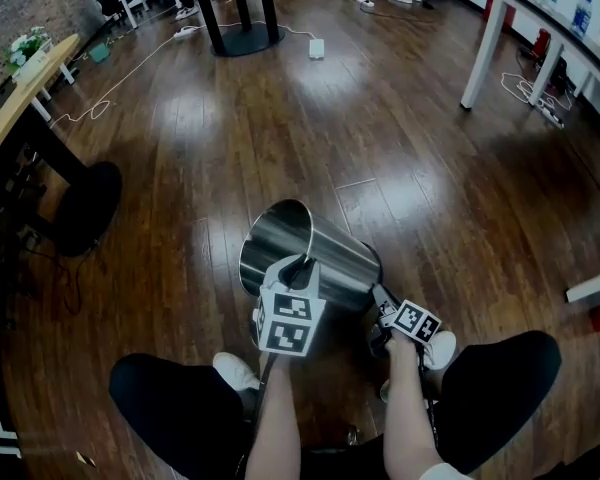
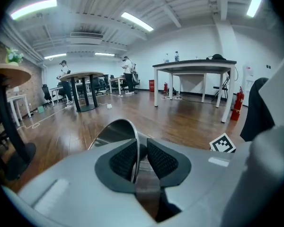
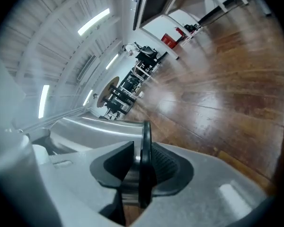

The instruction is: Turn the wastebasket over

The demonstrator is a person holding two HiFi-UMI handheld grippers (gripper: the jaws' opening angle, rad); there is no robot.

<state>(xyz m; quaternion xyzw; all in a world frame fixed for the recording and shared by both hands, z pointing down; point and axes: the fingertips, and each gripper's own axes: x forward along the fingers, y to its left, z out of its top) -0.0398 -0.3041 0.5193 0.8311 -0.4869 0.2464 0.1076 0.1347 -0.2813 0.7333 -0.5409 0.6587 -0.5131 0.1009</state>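
The dark wood floor (image 1: pixel 380 118) fills the head view. Just ahead of the person's knees, the steel basket (image 1: pixel 330 253) lies tipped on its side: its open mouth faces away and to the left, and its base is towards the person on the right.

The left gripper (image 1: pixel 302 263) is at the near edge of the mouth. In its own view, the left gripper (image 2: pixel 141 157) has its pads pressed together on the thin metal rim (image 2: pixel 132 141), which runs up between them.

The right gripper (image 1: pixel 380 308) is at the base end, near a white shoe (image 1: pixel 438 350). In its own view, the right gripper (image 3: pixel 143 162) pinches the black base ring (image 3: pixel 146 136), with the shiny wall (image 3: pixel 94 129) stretching off to the left.
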